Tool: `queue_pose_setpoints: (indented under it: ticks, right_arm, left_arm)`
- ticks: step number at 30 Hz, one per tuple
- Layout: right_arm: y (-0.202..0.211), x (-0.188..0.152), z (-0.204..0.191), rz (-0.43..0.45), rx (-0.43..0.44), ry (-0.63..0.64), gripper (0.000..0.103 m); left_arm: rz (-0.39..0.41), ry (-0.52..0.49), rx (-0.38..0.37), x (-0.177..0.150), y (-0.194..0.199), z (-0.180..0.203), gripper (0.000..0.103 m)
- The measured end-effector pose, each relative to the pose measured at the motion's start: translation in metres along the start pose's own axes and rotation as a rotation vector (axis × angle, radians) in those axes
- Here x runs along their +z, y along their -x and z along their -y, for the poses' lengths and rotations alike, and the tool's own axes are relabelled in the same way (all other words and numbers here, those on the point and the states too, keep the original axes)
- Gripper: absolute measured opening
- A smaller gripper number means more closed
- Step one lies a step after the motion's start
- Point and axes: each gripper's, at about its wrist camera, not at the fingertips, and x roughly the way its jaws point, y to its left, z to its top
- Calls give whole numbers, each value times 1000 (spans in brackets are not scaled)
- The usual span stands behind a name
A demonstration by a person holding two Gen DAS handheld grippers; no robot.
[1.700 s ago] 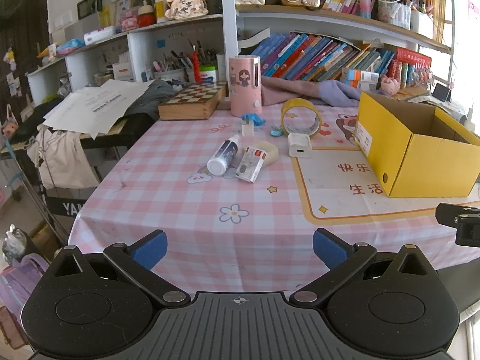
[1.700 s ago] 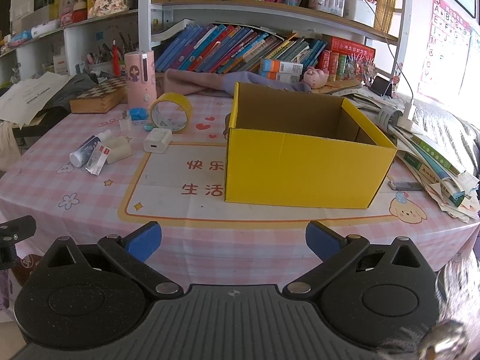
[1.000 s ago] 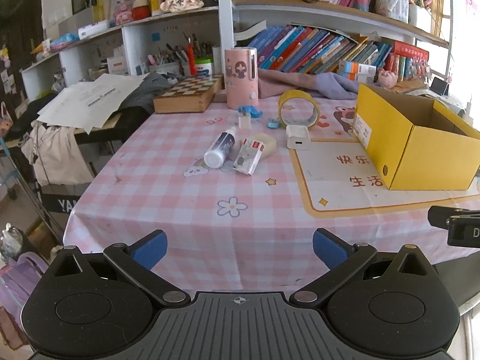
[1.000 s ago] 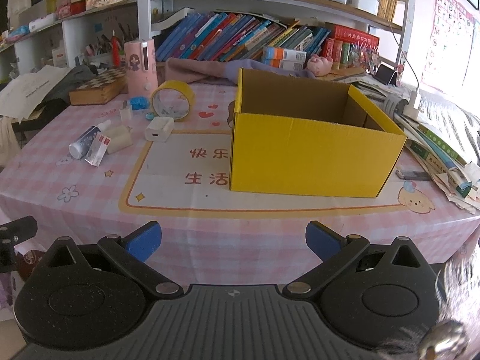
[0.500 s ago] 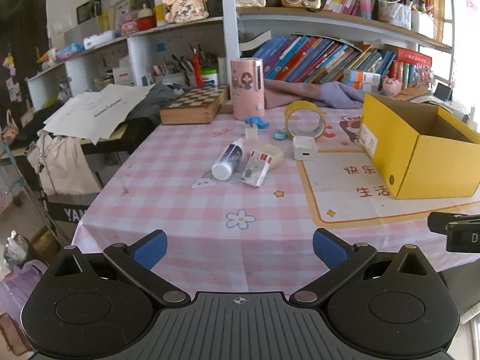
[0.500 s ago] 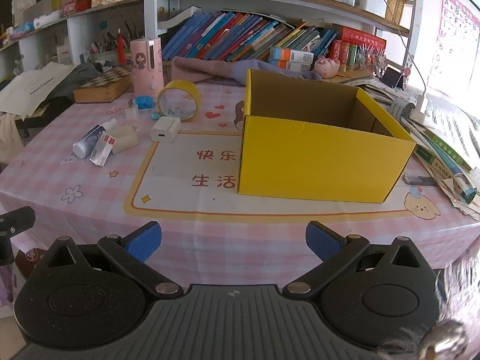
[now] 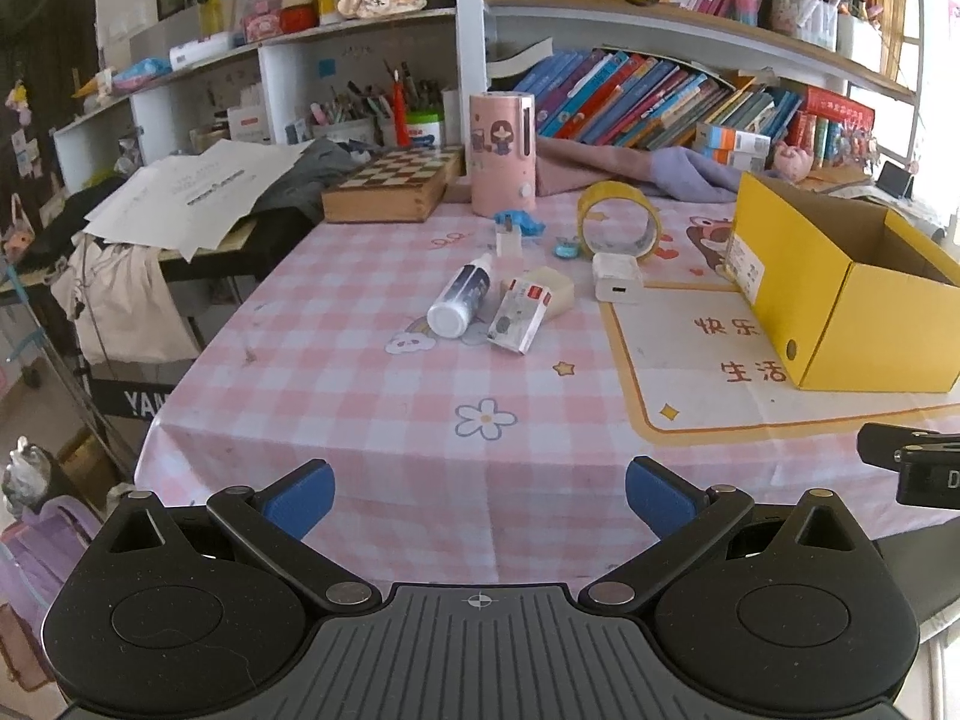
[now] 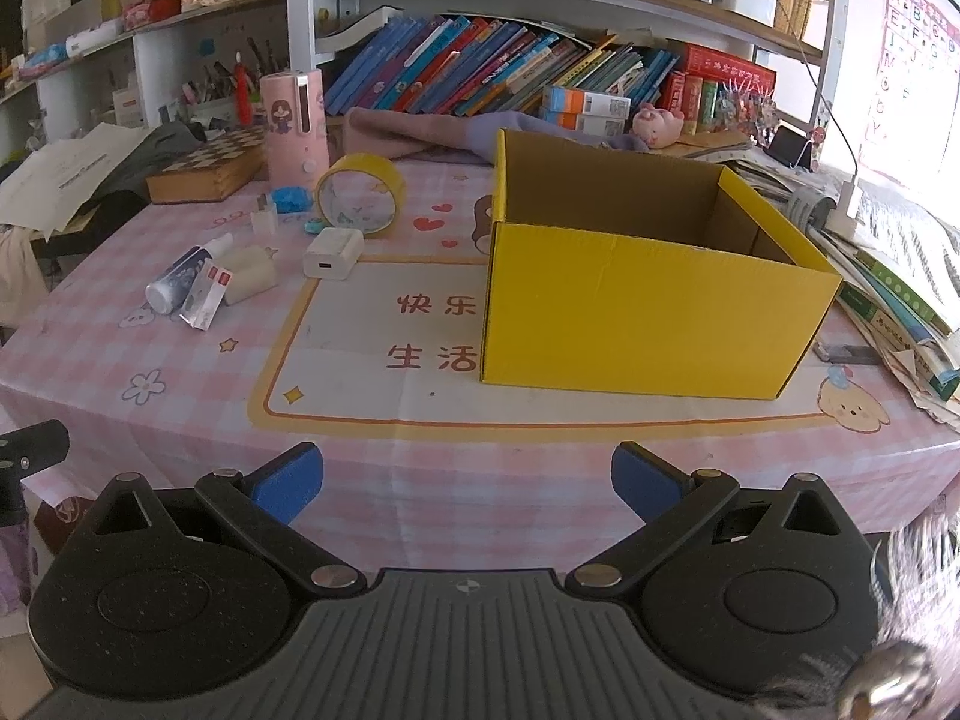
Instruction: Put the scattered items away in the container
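You are holding both grippers back at the near edge of the table (image 7: 360, 396), and little is changing: over the last moments the views are only drifting a touch closer and back, while every item is lying exactly where it was. So the tidying is not yet begun — nothing appears to be in the yellow box (image 8: 648, 300) as far as its visible inside shows.

Your left gripper (image 7: 480, 489) is standing with its jaws spread wide and holding nothing; your right gripper (image 8: 467, 480) is doing the same, its blue pads far apart and empty.

From the left wrist view, the clutter is sitting at about twelve o'clock, well apart from the jaws, and the box is lying at about two o'clock. The items differ in handling, I judge:
- the white bottle (image 7: 461, 299) is a smooth cylinder lying on its side, likely to roll
- the small carton (image 7: 519, 315), flat-sided card, is resting against a pale soft-looking block (image 7: 549, 294)
- the white charger (image 7: 617, 278) is a hard, rounded cube
- the yellow tape roll (image 7: 618, 227) is standing on edge, a thin ring leaning just behind the charger

The box is open-topped corrugated card with stiff straight walls, seen at twelve to one o'clock from the right wrist.
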Motion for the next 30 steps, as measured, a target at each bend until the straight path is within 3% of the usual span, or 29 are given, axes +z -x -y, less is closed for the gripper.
queue_pose_setpoints:
  ticks: [13, 30]
  right_arm:
    - [3, 2, -5, 20, 2, 8, 103]
    - [11, 8, -21, 73, 39, 24, 103]
  left_arm:
    - [28, -18, -62, 1, 6, 1, 103]
    - [87, -54, -18, 2, 15, -12, 103]
